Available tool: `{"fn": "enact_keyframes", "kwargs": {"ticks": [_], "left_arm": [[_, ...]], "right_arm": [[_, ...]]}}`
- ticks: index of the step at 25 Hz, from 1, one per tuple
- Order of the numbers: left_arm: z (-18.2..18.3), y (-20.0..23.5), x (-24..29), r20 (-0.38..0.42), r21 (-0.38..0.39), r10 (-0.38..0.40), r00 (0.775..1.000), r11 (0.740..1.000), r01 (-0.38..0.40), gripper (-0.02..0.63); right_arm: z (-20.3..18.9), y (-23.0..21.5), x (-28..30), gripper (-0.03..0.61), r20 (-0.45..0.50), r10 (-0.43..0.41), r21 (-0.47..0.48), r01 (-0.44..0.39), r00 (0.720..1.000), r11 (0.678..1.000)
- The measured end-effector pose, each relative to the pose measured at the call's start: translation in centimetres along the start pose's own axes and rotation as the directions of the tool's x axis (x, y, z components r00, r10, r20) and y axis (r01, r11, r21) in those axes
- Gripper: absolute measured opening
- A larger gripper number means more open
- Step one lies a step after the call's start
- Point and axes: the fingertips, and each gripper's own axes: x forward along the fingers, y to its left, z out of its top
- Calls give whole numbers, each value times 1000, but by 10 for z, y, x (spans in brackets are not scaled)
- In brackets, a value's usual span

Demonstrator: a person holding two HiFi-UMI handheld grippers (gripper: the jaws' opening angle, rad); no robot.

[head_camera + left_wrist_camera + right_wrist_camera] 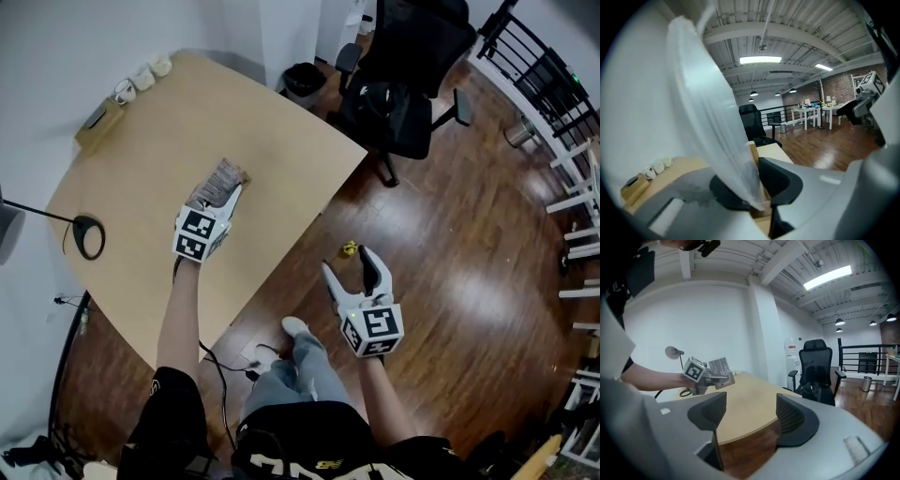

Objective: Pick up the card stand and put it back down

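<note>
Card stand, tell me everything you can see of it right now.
The card stand is a clear plastic sheet set in a small, light wooden base, with what looks like a grey printed card in it. The left gripper is shut on it, its fingers pinching the sheet just above the base. It leans tilted over the tan table and looks lifted clear, though I can't rule out contact. Nothing else touches it.

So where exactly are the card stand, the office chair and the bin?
card stand (223, 176): head view, on its printed sheet.
office chair (422, 37): head view, on its black backrest.
bin (303, 82): head view, on its dark top, on the floor beside the table.
</note>
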Motion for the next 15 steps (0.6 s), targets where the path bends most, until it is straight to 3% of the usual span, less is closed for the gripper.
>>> {"fn": "enact_keyframes", "kwargs": {"ticks": [4,9,12,15], "left_arm": [[-48,-6,52,-50,38,-111,993,993,113,57],[-98,-36,96,-79,-34,-239,968,971,237,56],[-121,-46,105,-70,-60,-272,960,962,268,57],[-118,-46,112,-62,-20,-258,964,966,257,61]], "right_arm": [[-38,-4,27,337,-36,35,71,-32,999,997],[-77,-15,49,337,-90,34,137,-22,995,990],[-88,-10,58,337,-119,39,124,-24,992,992],[-87,-15,66,337,-125,59,114,-44,990,993]]}}
